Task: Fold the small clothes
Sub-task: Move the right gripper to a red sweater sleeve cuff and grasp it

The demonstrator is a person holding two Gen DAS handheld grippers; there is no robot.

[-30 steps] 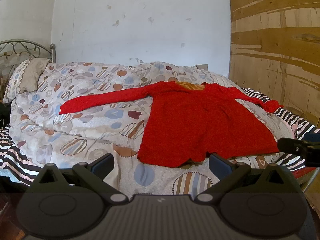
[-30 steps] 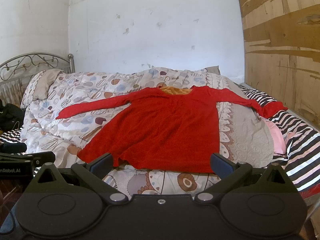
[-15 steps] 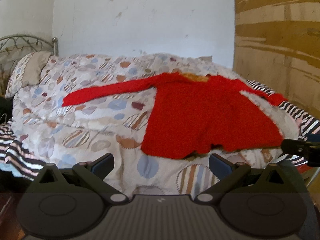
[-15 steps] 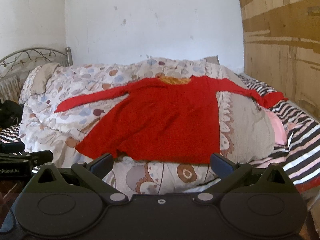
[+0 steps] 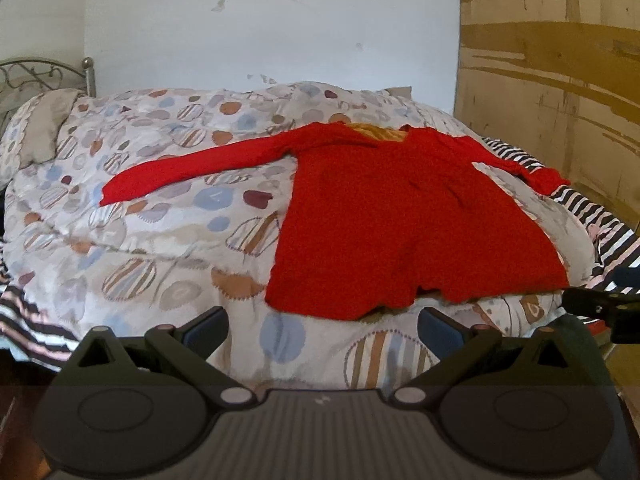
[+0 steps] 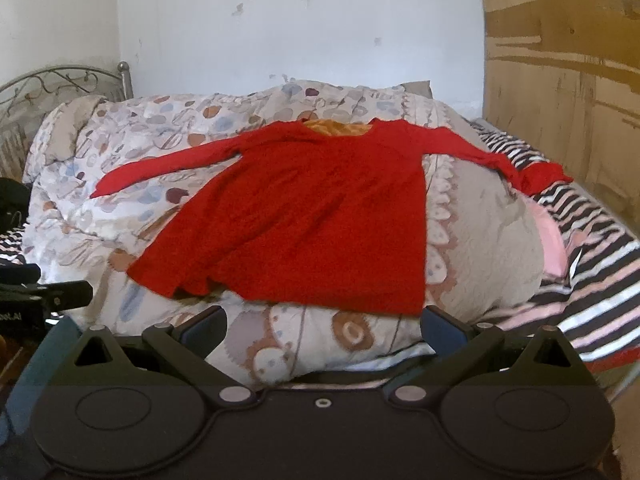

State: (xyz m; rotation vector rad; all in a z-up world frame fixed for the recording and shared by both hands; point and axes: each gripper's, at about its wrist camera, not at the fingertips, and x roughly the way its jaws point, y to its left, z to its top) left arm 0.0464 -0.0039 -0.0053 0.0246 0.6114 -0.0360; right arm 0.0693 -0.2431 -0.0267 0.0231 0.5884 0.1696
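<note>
Red top [image 5: 400,216] lies spread on the quilt [image 5: 160,216], beyond both grippers' wide, empty jaws.

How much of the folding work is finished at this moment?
Done: the red top lies spread flat on the patterned duvet, sleeves out. In hand: nothing; the left gripper and right gripper are both open, short of the hem. Left: every fold.
</note>
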